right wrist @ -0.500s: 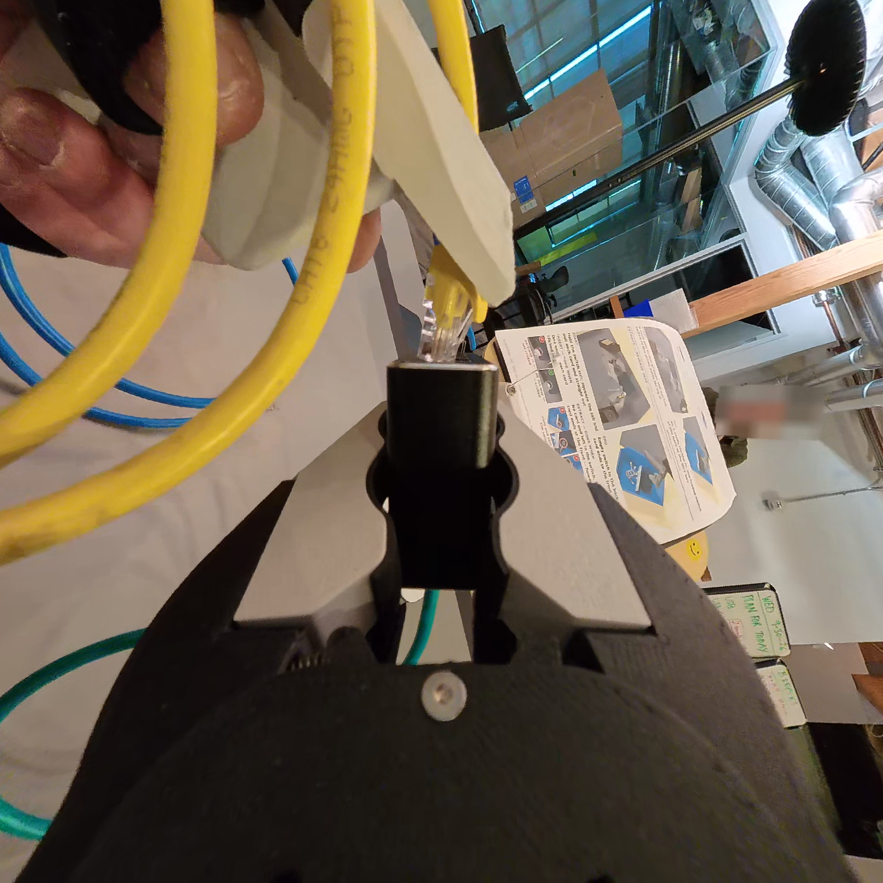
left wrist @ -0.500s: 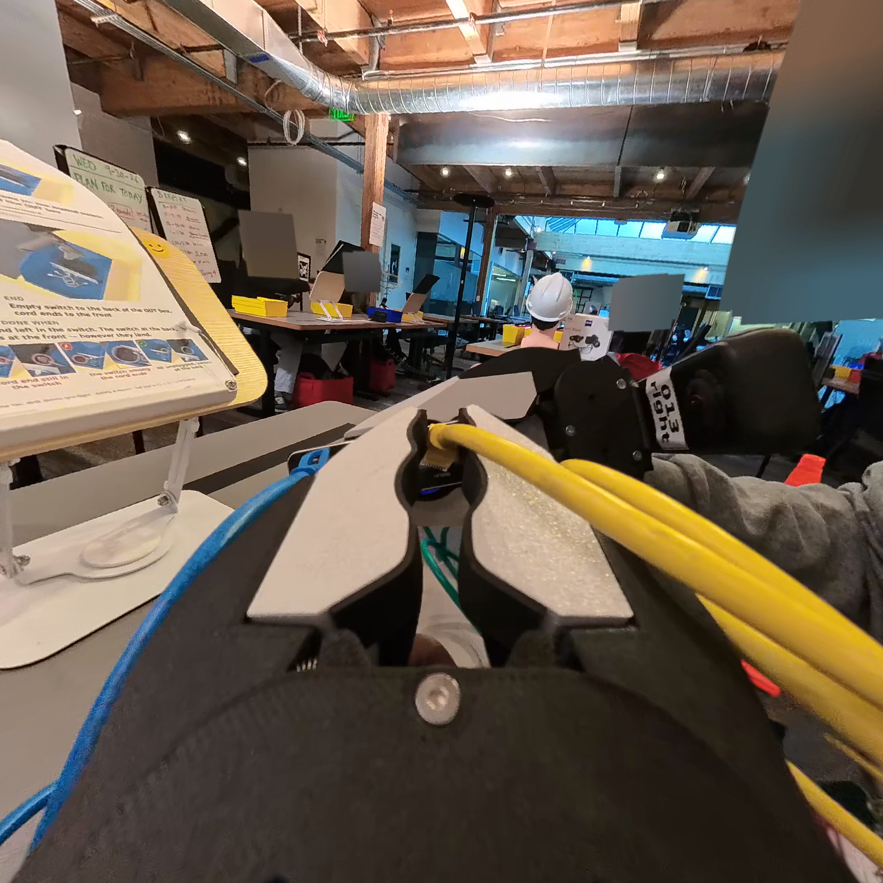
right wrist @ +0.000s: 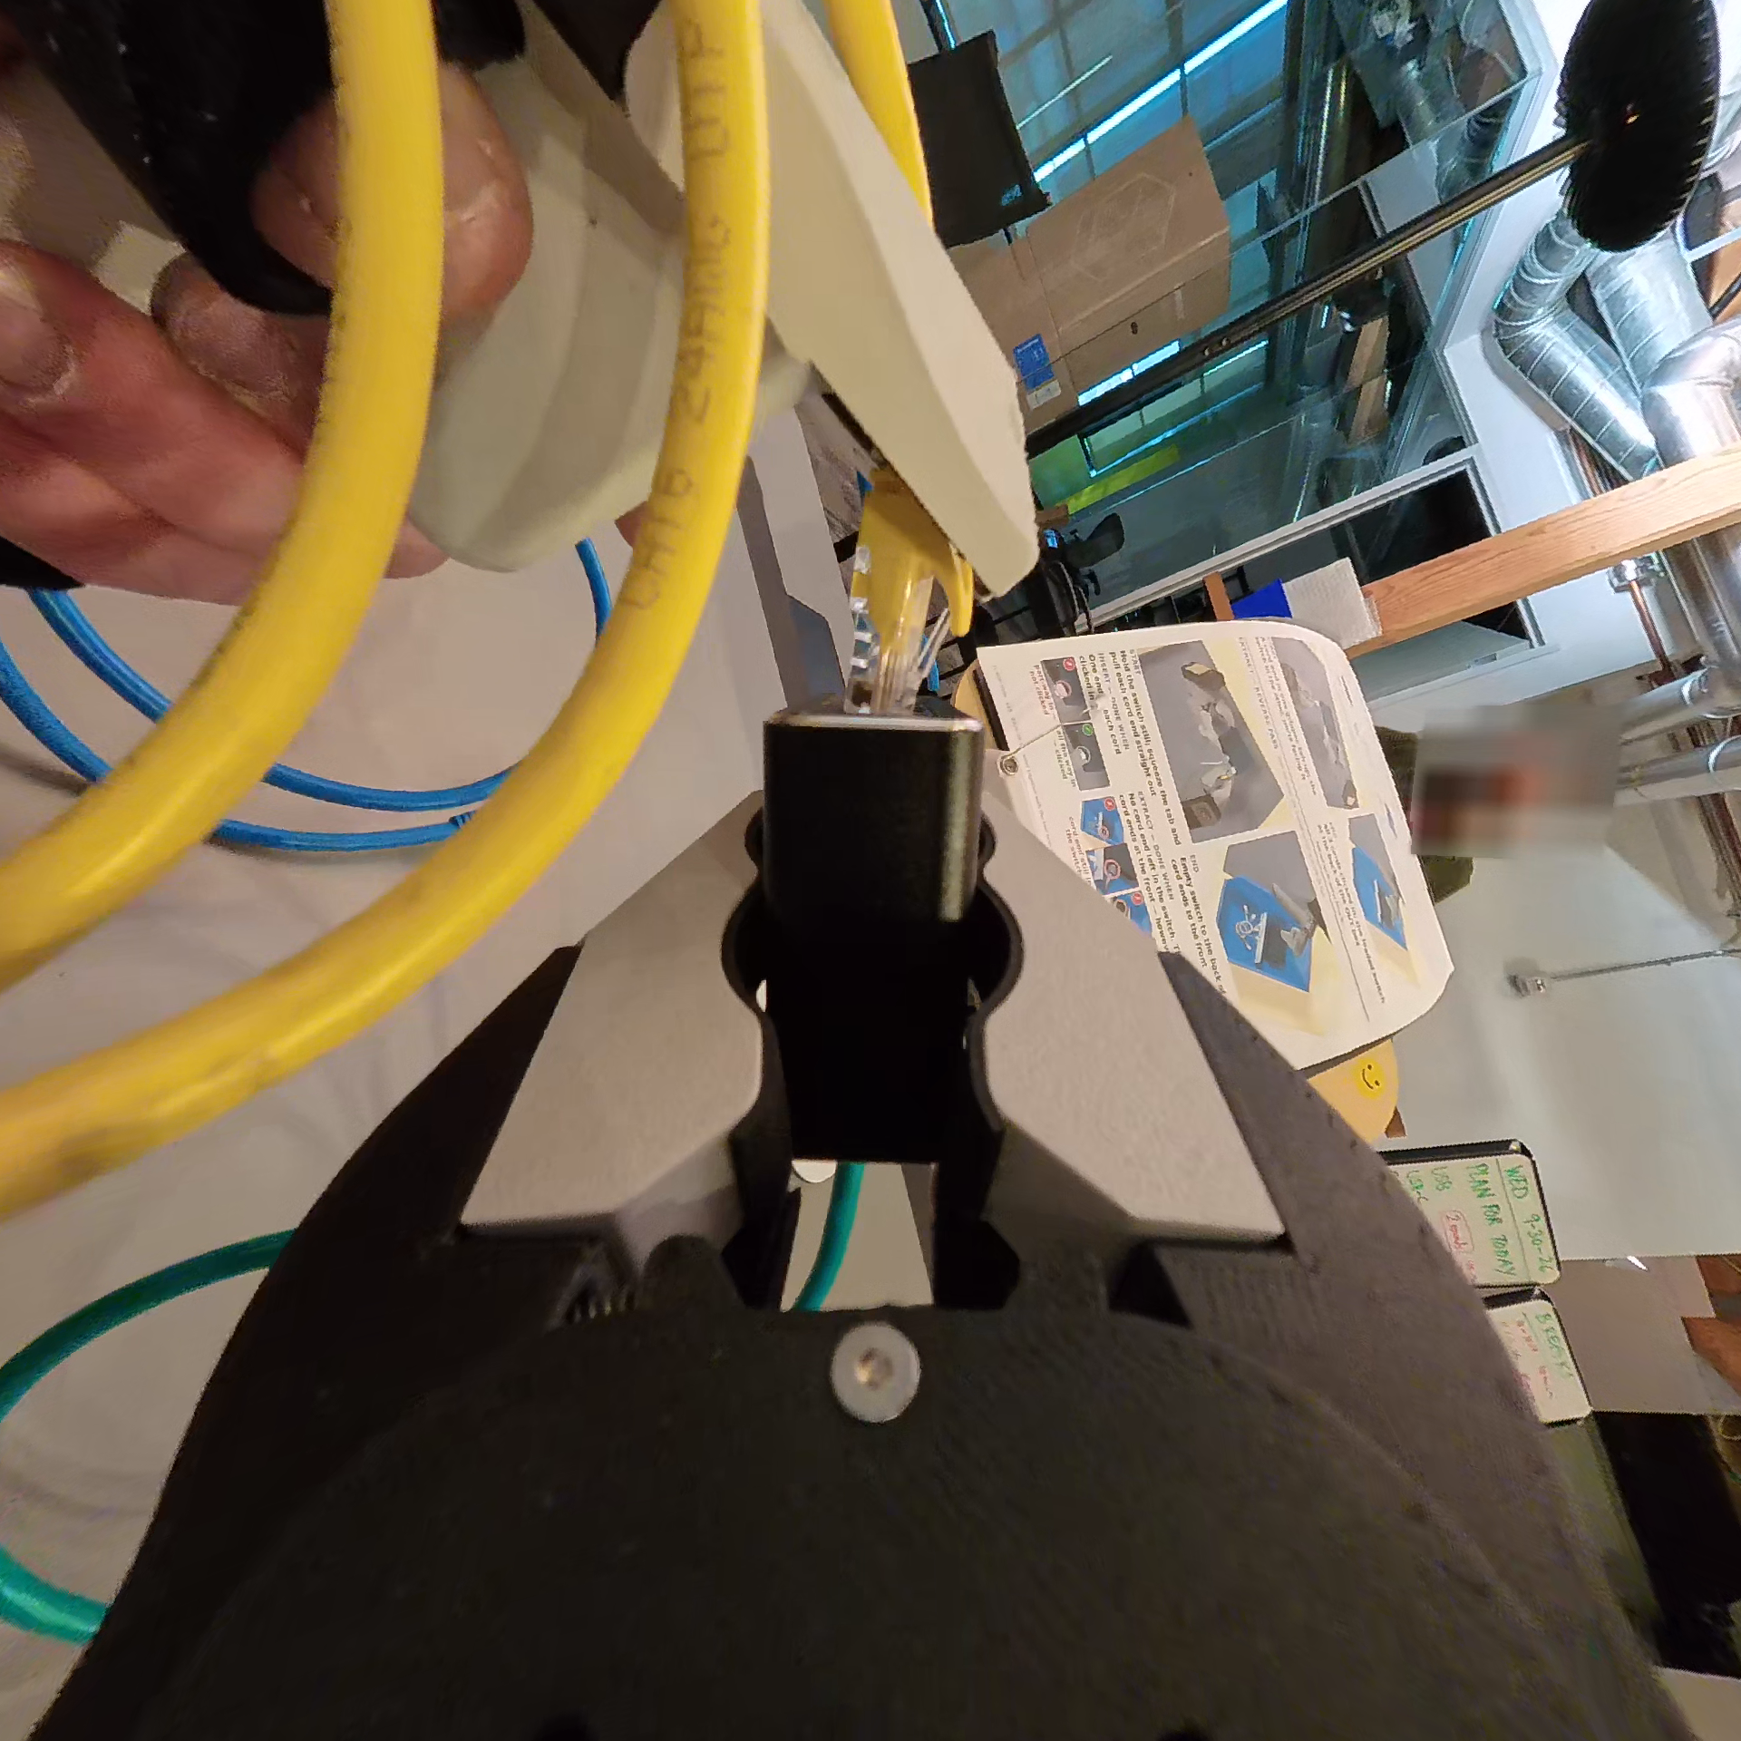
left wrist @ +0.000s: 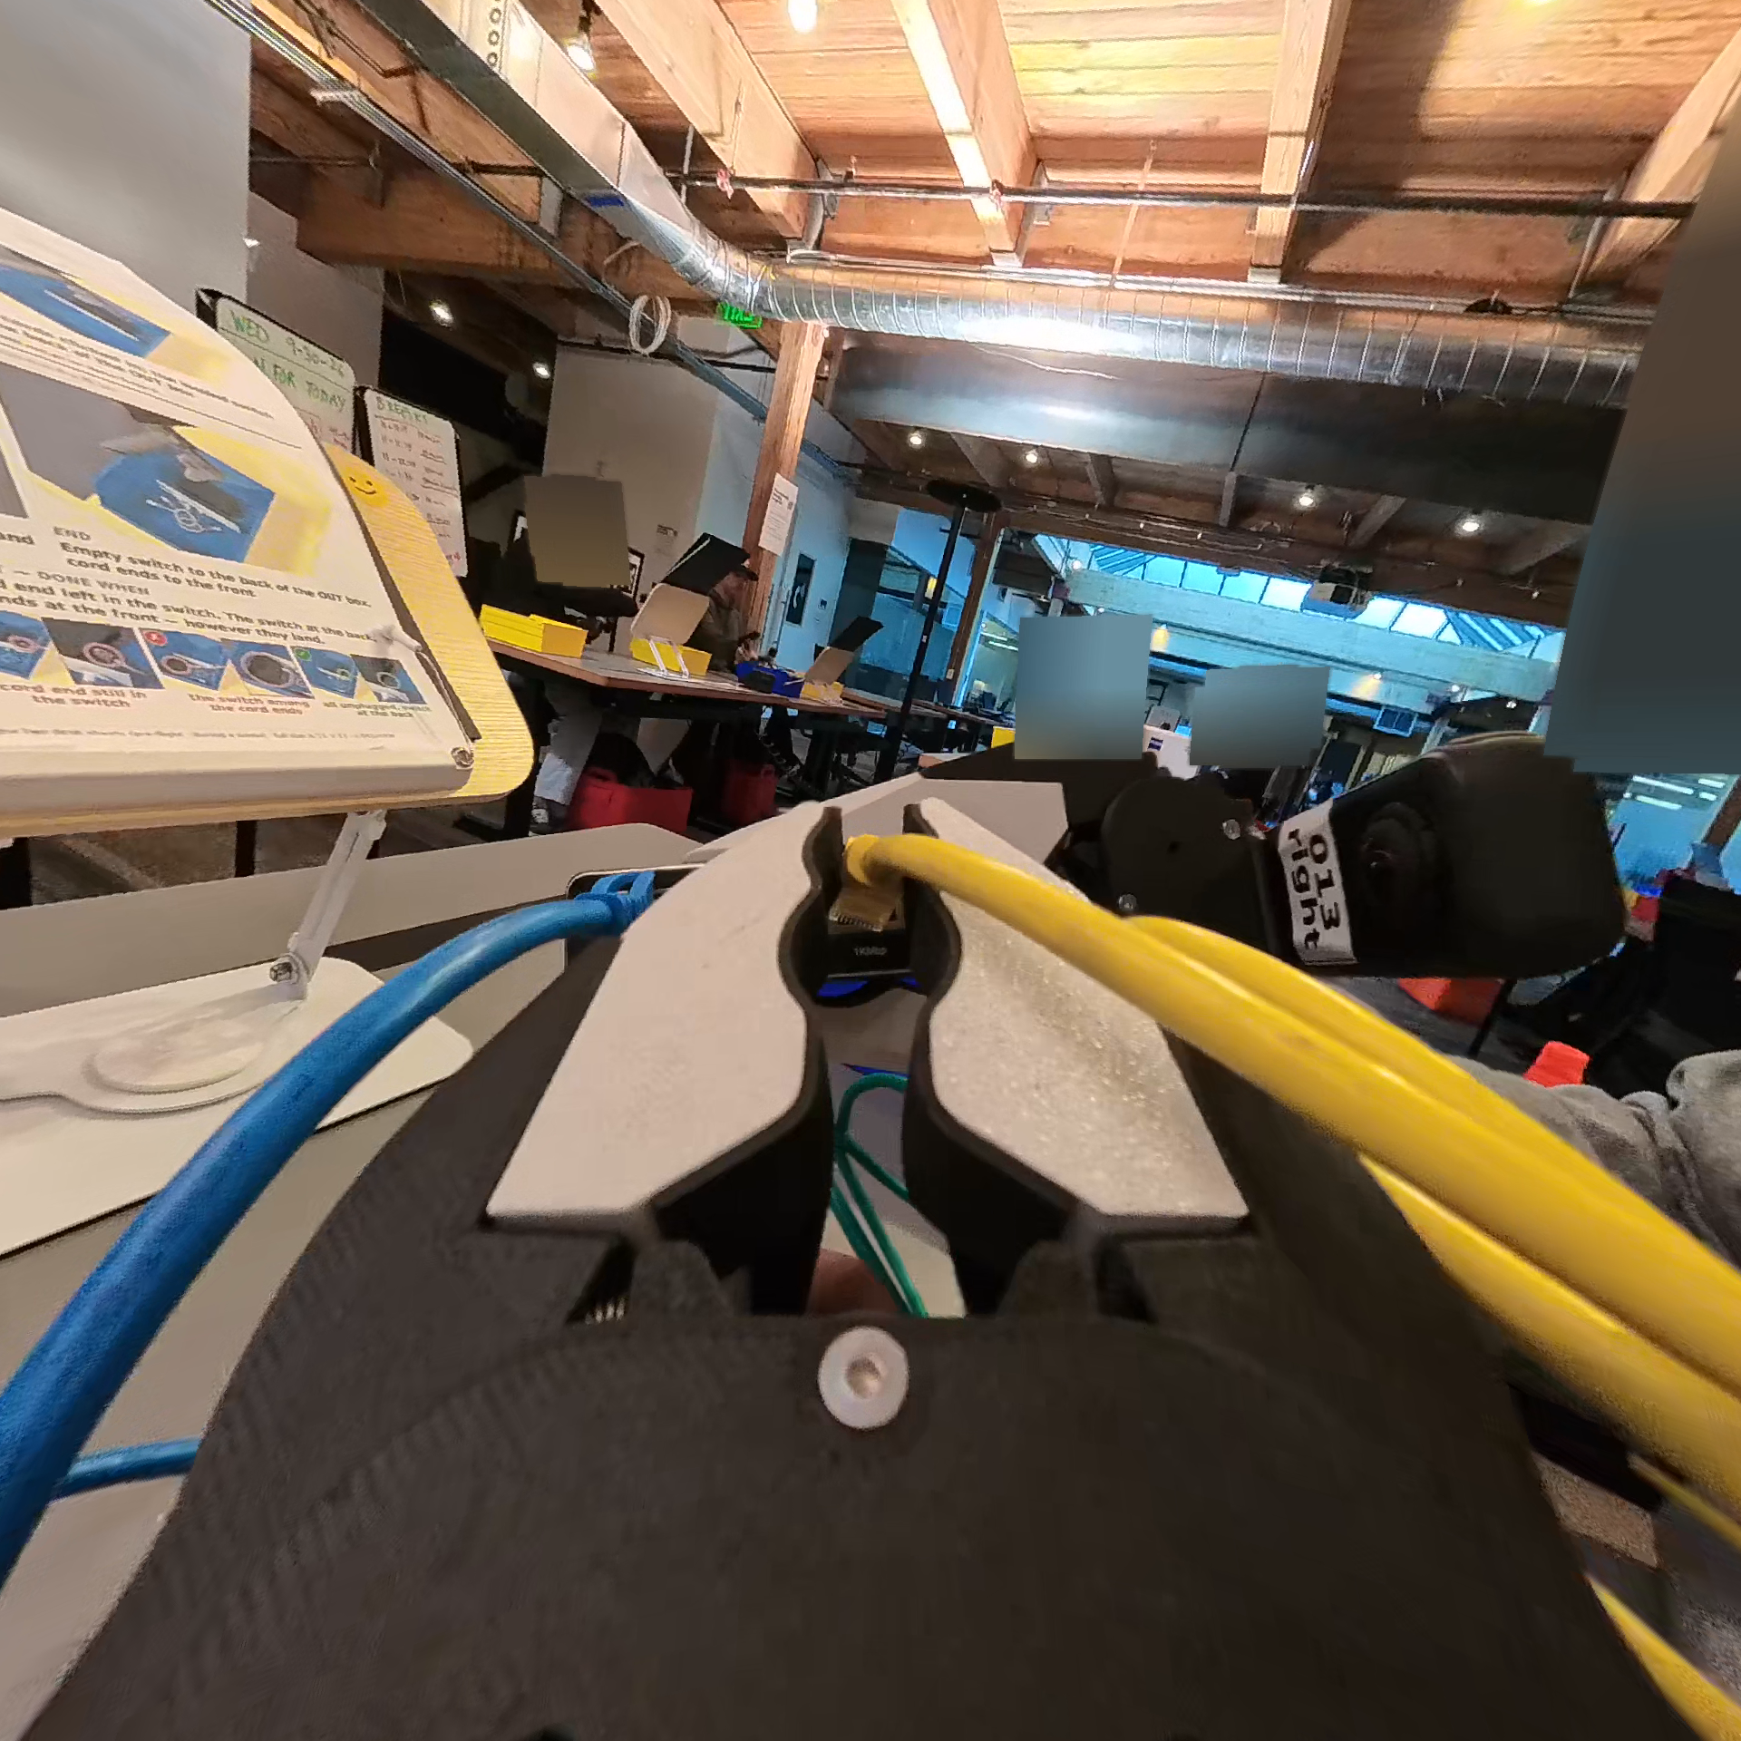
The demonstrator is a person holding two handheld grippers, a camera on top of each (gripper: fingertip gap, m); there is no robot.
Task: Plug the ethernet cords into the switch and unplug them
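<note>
Between the right gripper's (right wrist: 871, 904) grey fingers (right wrist: 650, 1017) sits the small black box-shaped switch (right wrist: 871, 838), clamped, its long axis running straight out along them. Just past its port face, the clear plug (right wrist: 890, 650) of the thick yellow ethernet cord (right wrist: 358, 528) enters end-on, pinched in the left gripper's (left wrist: 862, 895) closed fingers (left wrist: 702, 999). Plug and port look collinear. Blue cable (right wrist: 311, 791) and green cable (right wrist: 113, 1309) lie on the desk (right wrist: 235, 951) beyond.

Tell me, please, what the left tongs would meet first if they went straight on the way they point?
Probably the black switch, seen just past the yellow plug that the left tongs hold; the right tongs grip it. Depth is unclear.
</note>
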